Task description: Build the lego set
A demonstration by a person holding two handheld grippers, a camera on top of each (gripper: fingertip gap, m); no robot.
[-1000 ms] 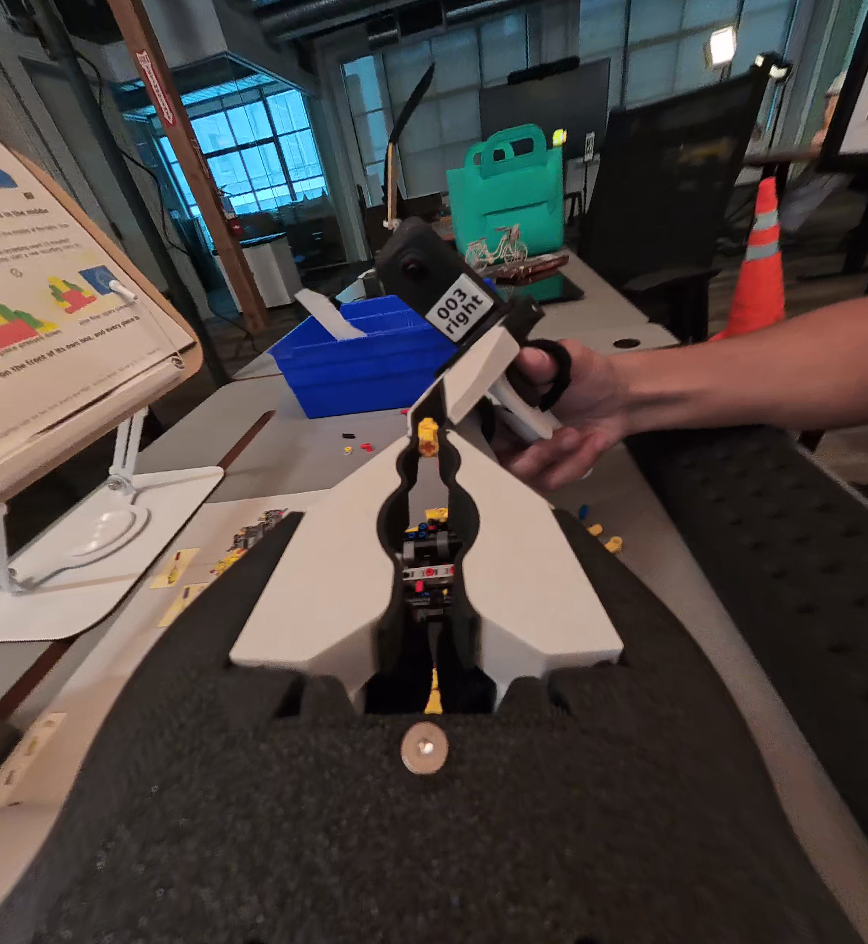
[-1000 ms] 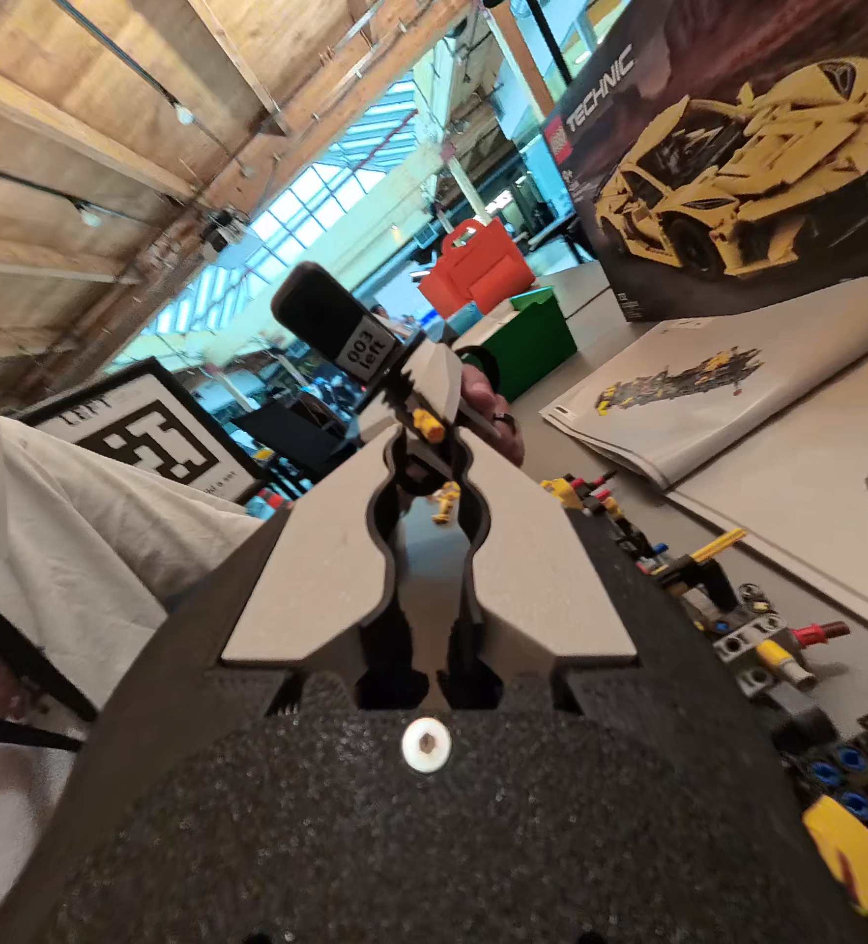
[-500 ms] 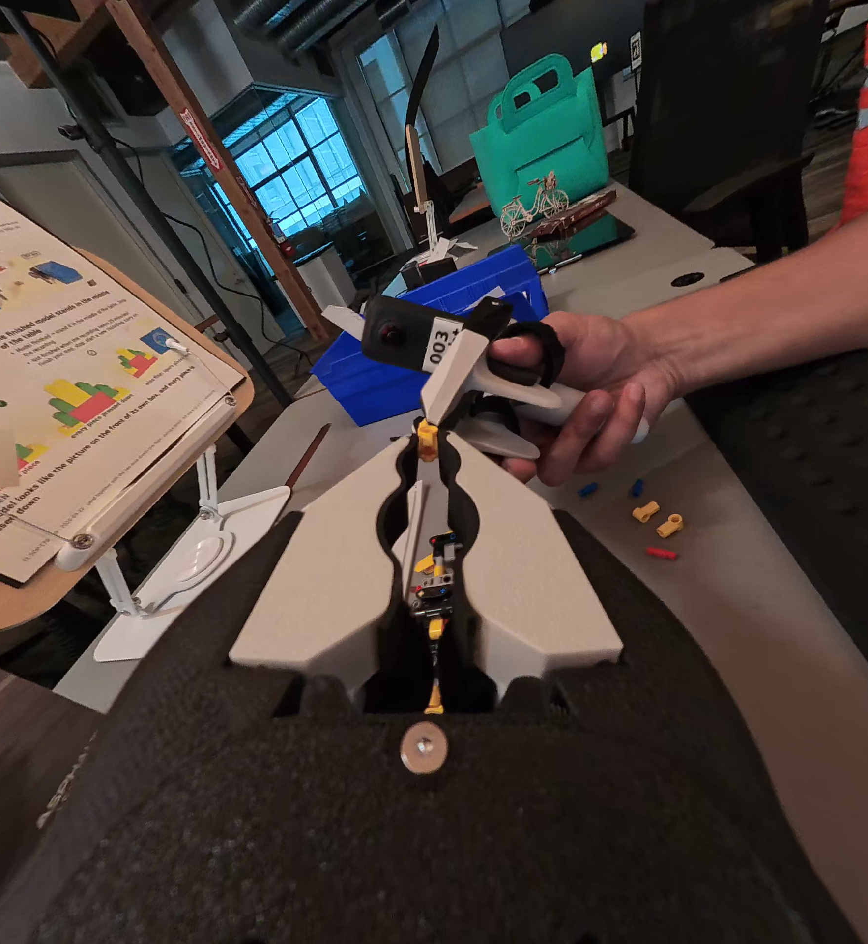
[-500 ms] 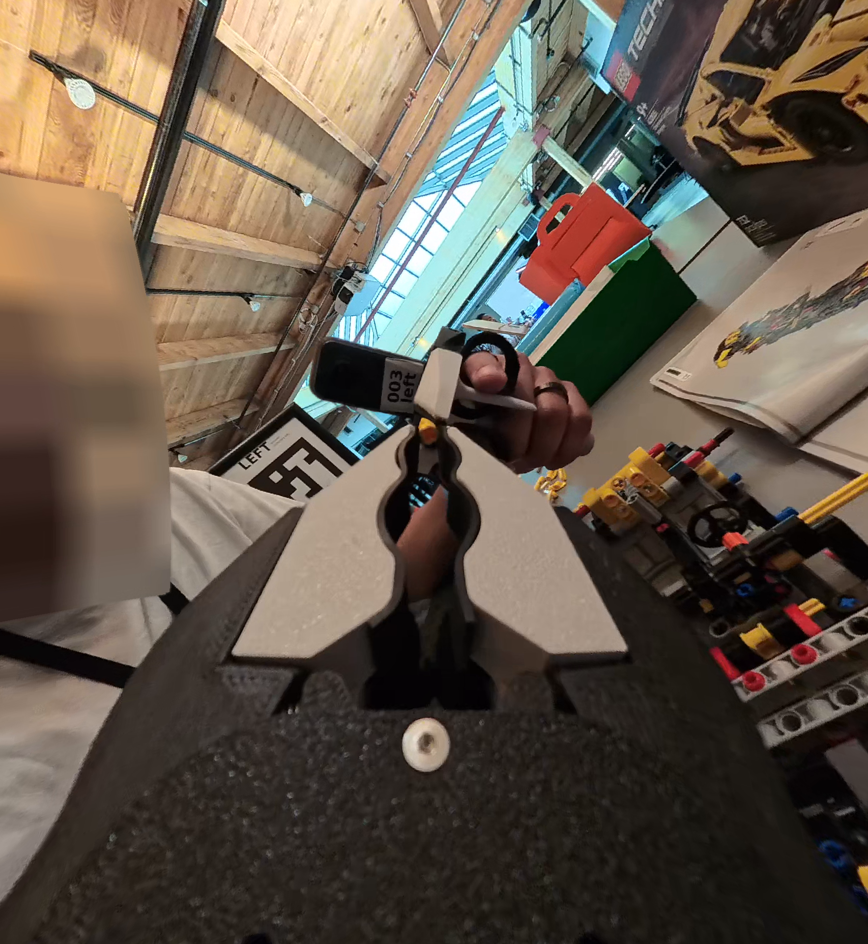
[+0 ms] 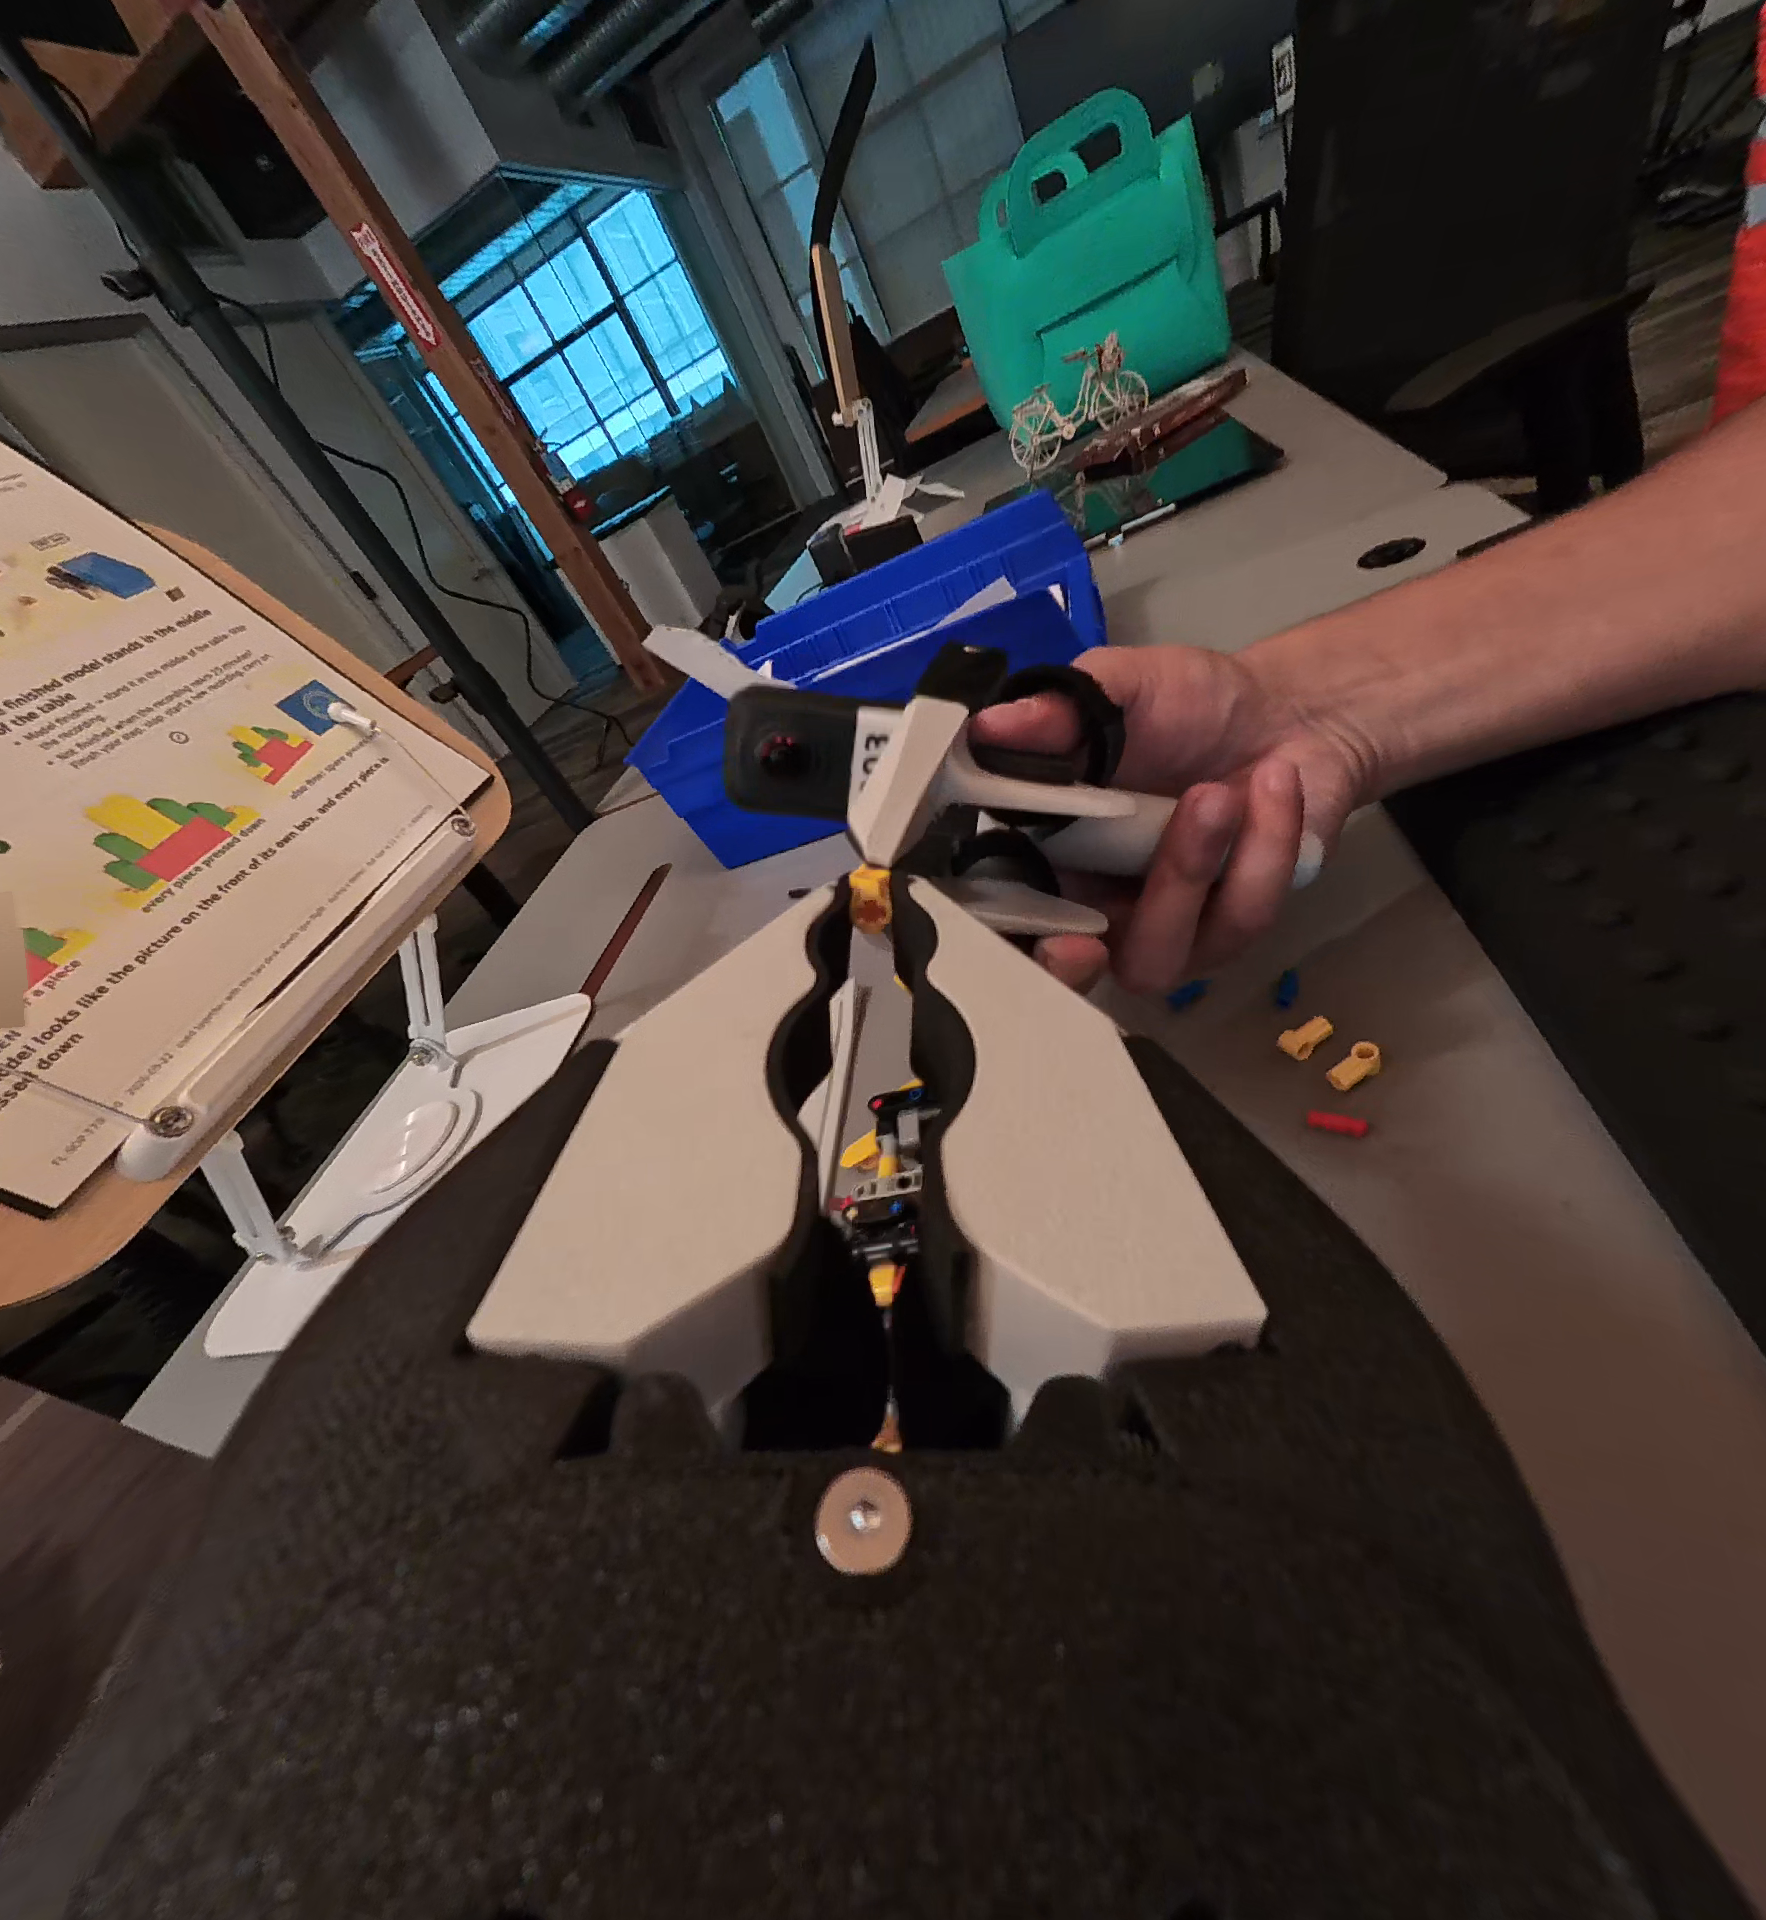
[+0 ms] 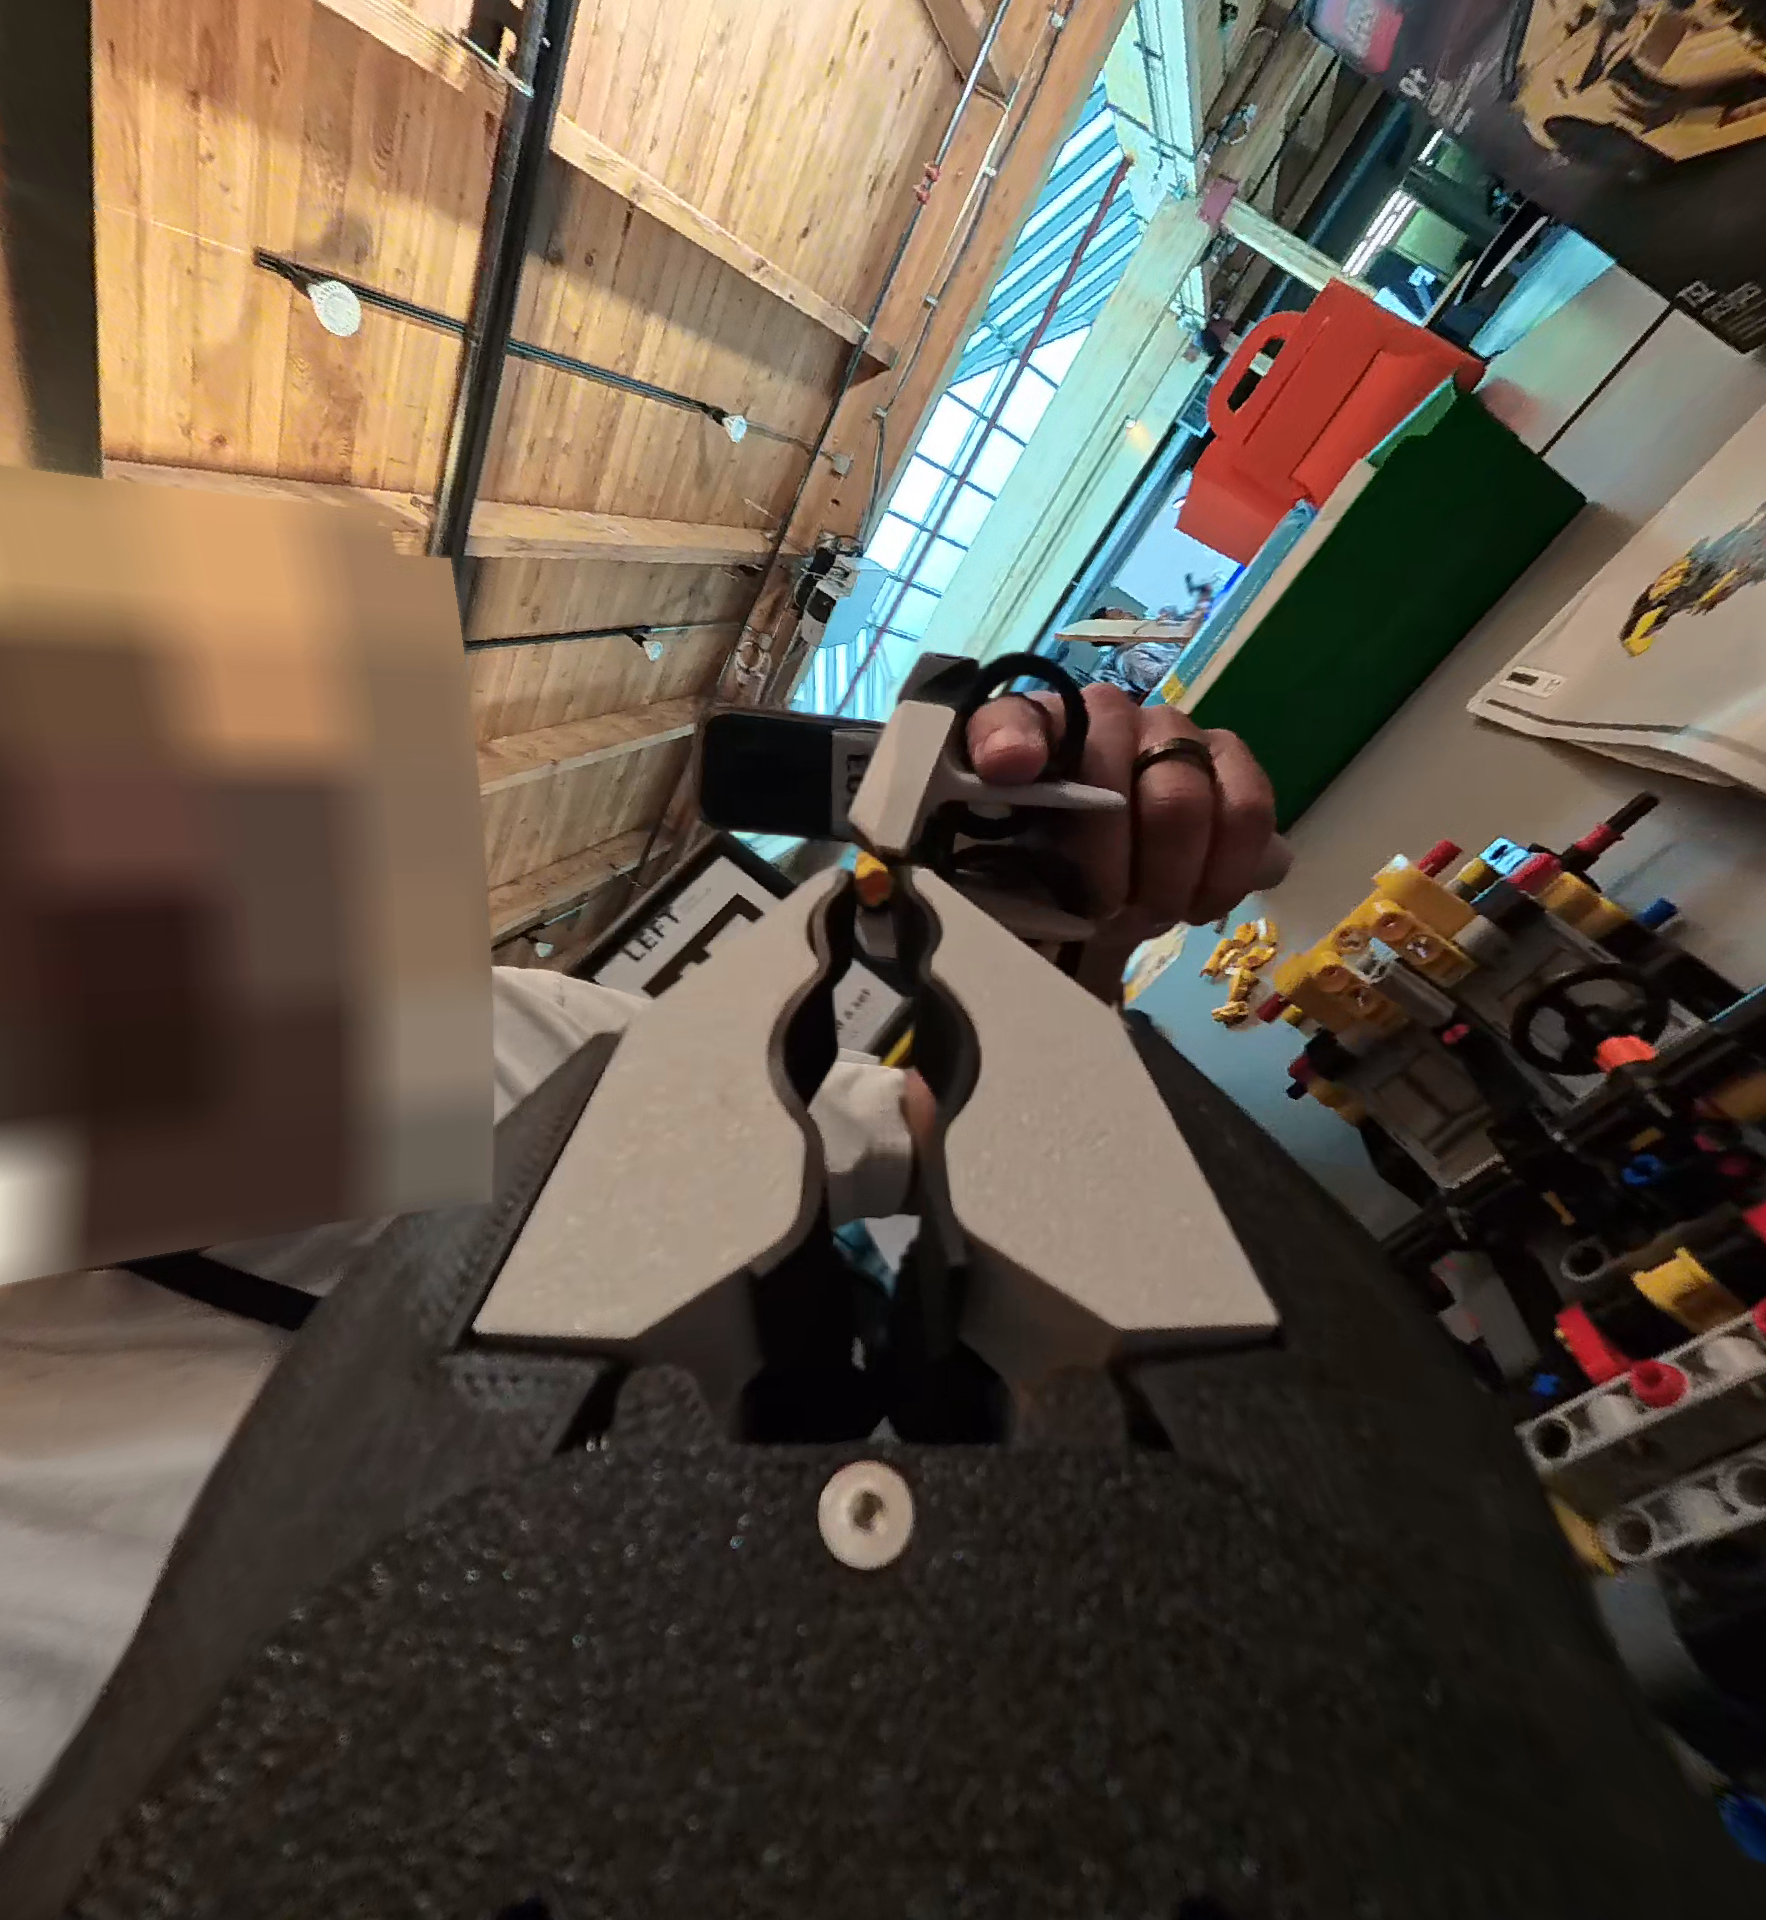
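Observation:
A small yellow Lego piece (image 5: 870,902) sits pinched at the tips of my left gripper (image 5: 871,920), whose fingers are shut on it. My right gripper (image 5: 884,857), held by a hand, meets it tip to tip from the far side. In the right wrist view the same yellow piece (image 6: 871,878) sits between my right gripper's (image 6: 871,894) shut tips, with the left gripper (image 6: 884,831) opposite. The partly built Lego model (image 6: 1481,1018) lies on the table at the right. Part of it shows through the finger gap in the left wrist view (image 5: 889,1174).
Loose yellow, blue and red pieces (image 5: 1326,1049) lie on the grey table. A blue bin (image 5: 910,665) stands behind the grippers and an instruction board on a white stand (image 5: 183,831) at the left. A black foam mat (image 5: 1637,935) lies at the right. An open booklet (image 6: 1710,644) and a green box (image 6: 1378,582) lie beyond the model. My left and right fingertips are right by each other.
Both grippers have stayed tip to tip on the yellow piece while rising and tilting together. The right wrist view has rolled toward the ceiling, and the hand on each far gripper now lies more level.

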